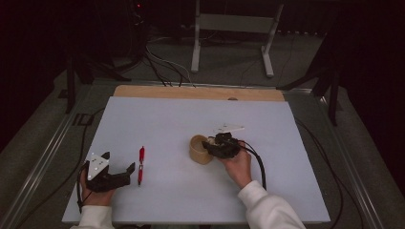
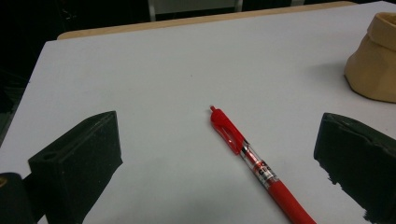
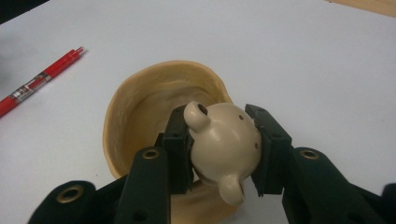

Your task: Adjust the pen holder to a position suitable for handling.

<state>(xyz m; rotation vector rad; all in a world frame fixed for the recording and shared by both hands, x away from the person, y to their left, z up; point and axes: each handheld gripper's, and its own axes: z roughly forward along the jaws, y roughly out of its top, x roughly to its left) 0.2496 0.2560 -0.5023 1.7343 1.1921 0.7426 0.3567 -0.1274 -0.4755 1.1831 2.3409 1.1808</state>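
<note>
Right gripper view: a cream teapot-shaped piece (image 3: 224,144) is clamped by the right gripper (image 3: 223,149) over the tan cup's (image 3: 140,116) open mouth, while the left gripper (image 2: 219,158) is held wide astride the red pen (image 2: 257,168) on open tabletop (image 1: 167,119).

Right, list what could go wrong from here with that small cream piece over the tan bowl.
1. The right gripper clamps the rounded, glossy cream teapot-shaped piece only at its sides, so it might slip or twist on release.
2. The soft-looking tan bowl has a wavy rim; a jaw could catch it and shove or tip it.
3. The red pen between the open left gripper jaws may roll if nudged.
</note>
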